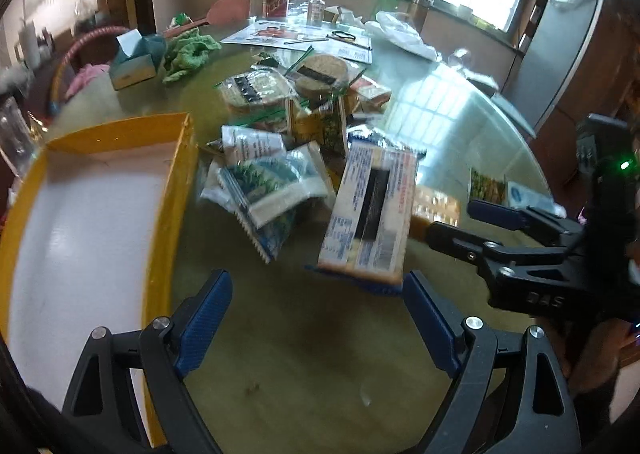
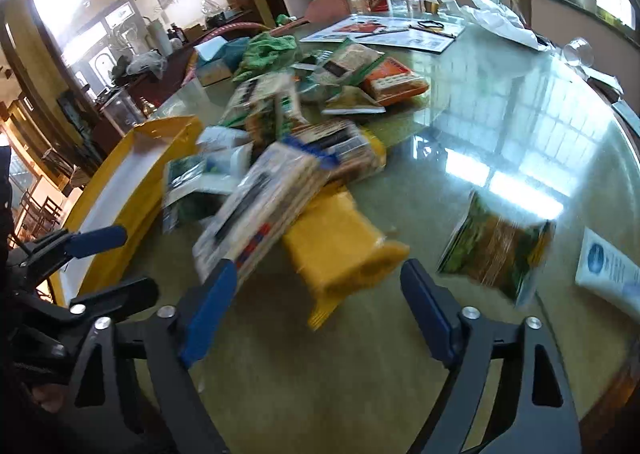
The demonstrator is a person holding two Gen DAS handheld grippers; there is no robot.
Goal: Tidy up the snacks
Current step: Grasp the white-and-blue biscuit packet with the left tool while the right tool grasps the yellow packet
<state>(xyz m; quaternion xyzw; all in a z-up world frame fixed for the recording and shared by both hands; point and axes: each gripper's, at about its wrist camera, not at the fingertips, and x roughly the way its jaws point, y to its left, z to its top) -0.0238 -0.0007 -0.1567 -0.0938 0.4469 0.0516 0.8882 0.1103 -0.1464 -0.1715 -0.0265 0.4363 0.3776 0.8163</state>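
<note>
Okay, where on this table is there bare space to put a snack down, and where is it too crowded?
Bare glass table lies right of the snack pile, between it and the green packet, and also near the edge in front of both grippers. The yellow tray holds nothing on its visible white floor. The middle, from the tray's wall to the cracker pack, is crowded.
</note>
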